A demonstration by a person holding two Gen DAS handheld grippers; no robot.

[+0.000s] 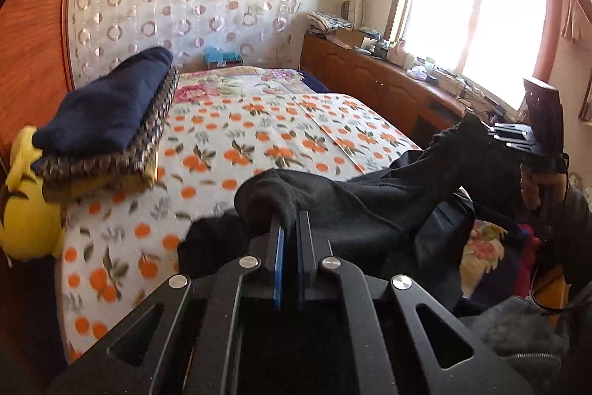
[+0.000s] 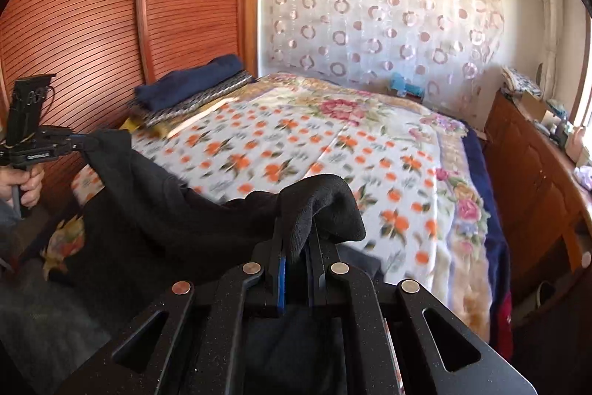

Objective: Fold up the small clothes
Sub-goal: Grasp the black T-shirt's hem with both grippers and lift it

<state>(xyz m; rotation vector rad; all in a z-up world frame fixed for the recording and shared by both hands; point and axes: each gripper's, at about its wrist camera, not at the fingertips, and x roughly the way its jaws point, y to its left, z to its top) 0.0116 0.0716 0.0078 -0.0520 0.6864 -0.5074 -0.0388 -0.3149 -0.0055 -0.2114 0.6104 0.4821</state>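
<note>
Holding a black garment (image 1: 370,210) up between my two tools, I can see it hangs over the near edge of the bed (image 1: 259,136). My left gripper (image 1: 290,228) is squeezed tight on one bunched corner. My right gripper (image 2: 298,239) is squeezed tight on the other corner.

The cloth looks soft, thick and a bit fuzzy. I think it is light and floppy, so it will sag in the middle and will not slip out easily. It cannot break. The corners are good places to hold, because then the top edge pulls straight.

Its long way runs side to side, from one tool to the other. The rest of it droops down toward the bed edge. A pile of folded clothes (image 1: 111,121) sits far off on the left.
</note>
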